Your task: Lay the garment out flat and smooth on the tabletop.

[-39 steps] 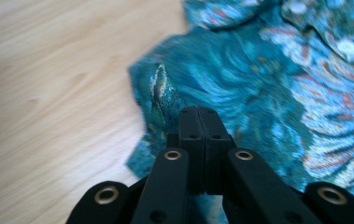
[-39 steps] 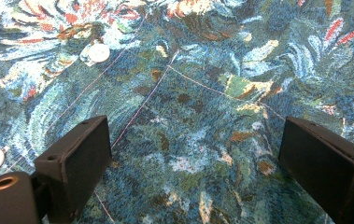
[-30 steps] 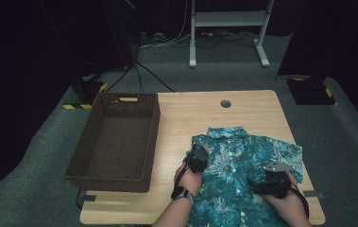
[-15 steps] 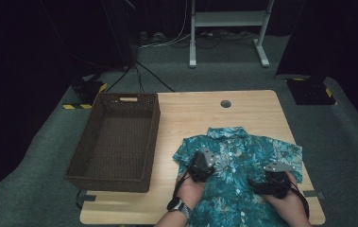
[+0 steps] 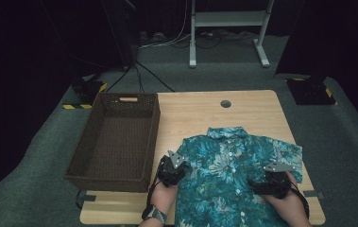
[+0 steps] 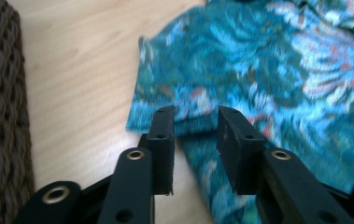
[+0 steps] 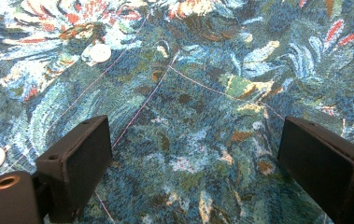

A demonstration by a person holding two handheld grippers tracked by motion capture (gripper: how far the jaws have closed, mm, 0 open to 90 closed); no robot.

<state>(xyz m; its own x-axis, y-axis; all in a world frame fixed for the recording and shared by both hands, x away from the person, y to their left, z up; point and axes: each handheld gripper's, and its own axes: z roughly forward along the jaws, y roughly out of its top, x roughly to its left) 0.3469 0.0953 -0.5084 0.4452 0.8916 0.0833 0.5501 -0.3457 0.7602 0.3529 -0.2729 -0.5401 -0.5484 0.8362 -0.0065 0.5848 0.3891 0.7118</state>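
A teal floral short-sleeved shirt (image 5: 233, 170) lies flat and buttoned on the wooden table (image 5: 191, 113), collar away from me. My left gripper (image 5: 174, 163) sits at the shirt's left sleeve edge. Its jaws have just been opening and stand a little apart, with nothing pinched between them. In the left gripper view, the left gripper (image 6: 193, 137) hovers over the hem of the sleeve (image 6: 165, 107). My right gripper (image 5: 275, 182) rests over the shirt's lower right part. In the right gripper view, the right gripper (image 7: 193, 163) is wide open just above the cloth (image 7: 198, 93).
A dark woven basket (image 5: 153, 137) stands on the table's left half, close to the left gripper, and looks to have nothing in it. A round cable hole (image 5: 225, 103) lies near the far edge. Bare wood stretches behind the shirt. Dark floor and a desk frame (image 5: 224, 28) lie beyond.
My left gripper has slid left from the shirt's chest to its left sleeve edge and its jaws have parted. The left sleeve now lies spread further left. The right gripper has stayed put.
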